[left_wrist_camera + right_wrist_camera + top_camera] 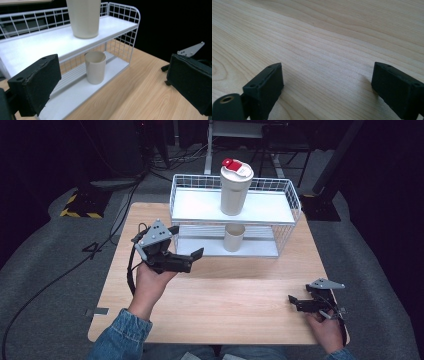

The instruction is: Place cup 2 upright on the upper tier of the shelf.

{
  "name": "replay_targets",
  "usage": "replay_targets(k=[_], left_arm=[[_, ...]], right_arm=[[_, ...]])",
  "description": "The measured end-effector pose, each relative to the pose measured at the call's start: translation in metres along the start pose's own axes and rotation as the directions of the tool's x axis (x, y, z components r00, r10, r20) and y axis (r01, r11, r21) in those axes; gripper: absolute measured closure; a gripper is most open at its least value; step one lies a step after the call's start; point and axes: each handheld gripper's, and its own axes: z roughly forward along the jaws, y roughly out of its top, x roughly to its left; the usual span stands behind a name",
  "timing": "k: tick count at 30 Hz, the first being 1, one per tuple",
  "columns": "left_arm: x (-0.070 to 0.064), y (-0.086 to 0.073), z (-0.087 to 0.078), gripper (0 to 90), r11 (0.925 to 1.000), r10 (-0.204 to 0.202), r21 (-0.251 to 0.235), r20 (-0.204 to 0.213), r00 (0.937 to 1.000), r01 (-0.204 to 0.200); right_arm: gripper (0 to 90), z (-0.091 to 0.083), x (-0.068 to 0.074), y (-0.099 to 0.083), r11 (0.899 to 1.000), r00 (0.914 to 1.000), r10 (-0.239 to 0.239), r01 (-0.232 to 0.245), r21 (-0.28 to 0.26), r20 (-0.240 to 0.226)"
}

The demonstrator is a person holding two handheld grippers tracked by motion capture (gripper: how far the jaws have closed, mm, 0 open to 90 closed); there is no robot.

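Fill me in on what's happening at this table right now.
A person holds a gripper in each hand. The left gripper, open and empty, is raised in front of a white wire shelf rack, pointing toward the small beige cup on its lower shelf. A lidded tumbler stands on the upper shelf. The right gripper rests open on the wooden table.

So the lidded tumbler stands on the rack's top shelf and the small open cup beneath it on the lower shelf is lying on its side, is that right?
Not quite: the small open cup stands upright, mouth up, as the left gripper view shows. The lidded tumbler does stand on the top shelf of the rack, with the cup beneath it on the lower shelf.
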Motion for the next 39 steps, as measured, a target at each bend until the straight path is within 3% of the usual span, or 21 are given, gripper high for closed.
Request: replay_targets(k=[14, 21, 31, 39], left_arm=[[-0.015, -0.053, -0.021, 0.0, 0.9974, 0.043, 0.060, -0.060, 0.9973, -0.039], [-0.011, -0.083, -0.026, 0.0, 0.9959, -0.003, 0.090, -0.054, 0.9985, 0.008], [-0.004, -0.123, -0.025, 0.0, 0.9858, -0.042, 0.159, -0.079, 0.9960, 0.054], [-0.002, -0.152, -0.016, 0.1, 0.9695, -0.069, 0.230, -0.080, 0.9944, 0.086]], right_arm=[[10.8, 0.000, 0.000, 0.000, 1.000, 1.0000, 0.000, 0.000, 0.000, 0.000], [10.8, 0.000, 0.000, 0.000, 1.000, 1.0000, 0.000, 0.000, 0.000, 0.000], [10.8, 0.000, 0.000, 0.000, 1.000, 1.0000, 0.000, 0.000, 0.000, 0.000], [10.8, 0.000, 0.000, 0.000, 1.000, 1.0000, 0.000, 0.000, 0.000, 0.000]])
